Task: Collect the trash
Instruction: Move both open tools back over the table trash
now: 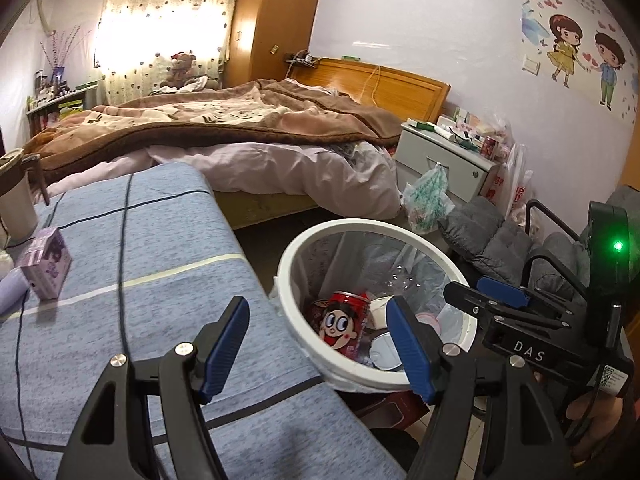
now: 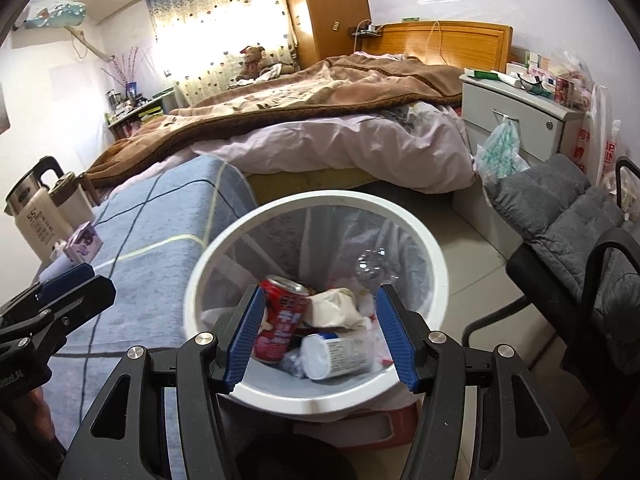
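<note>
The white trash bin is the reference — it stands on the floor just beside the blue checked cloth and near the foot of the bed. Inside the bin: a red drink can with a cartoon face, tilted on the side nearest the cloth; a crumpled white wrapper beside it; a white cylindrical bottle lying on its side toward the near rim. A clear liner covers the inner wall. The right gripper hangs above the bin's near rim, jaws spread apart, nothing between the blue pads — the trash lies below them in the bin. The left gripper sits over the cloth's edge next to the bin, jaws also apart and empty. On the cloth, well away from the bin: a small purple box and a kettle. A grey padded chair stands on the bin's far side from the cloth.
</note>
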`<action>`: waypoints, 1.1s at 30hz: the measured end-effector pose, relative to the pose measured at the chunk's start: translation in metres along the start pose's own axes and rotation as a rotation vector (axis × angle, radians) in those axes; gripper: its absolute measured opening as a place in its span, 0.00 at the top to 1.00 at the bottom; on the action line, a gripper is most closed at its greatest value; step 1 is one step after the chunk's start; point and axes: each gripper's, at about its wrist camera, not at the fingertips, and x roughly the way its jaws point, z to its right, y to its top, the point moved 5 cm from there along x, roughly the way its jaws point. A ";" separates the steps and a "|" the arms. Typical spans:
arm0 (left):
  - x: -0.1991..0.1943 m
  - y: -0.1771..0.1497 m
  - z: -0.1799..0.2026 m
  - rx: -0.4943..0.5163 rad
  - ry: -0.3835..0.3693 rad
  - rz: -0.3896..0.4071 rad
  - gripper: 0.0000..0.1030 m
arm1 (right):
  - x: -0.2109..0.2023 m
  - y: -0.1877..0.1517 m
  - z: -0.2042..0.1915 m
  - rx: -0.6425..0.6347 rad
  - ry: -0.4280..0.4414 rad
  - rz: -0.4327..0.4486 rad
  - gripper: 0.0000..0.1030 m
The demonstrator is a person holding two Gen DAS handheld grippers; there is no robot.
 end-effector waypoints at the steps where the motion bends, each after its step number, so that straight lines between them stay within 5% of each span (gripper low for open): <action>1: -0.003 -0.001 -0.004 -0.004 0.005 0.004 0.29 | -0.001 0.000 -0.004 -0.003 0.007 0.003 0.43; 33: -0.072 -0.029 -0.140 -0.141 0.225 0.052 0.29 | 0.021 -0.002 -0.161 -0.191 0.204 -0.022 0.43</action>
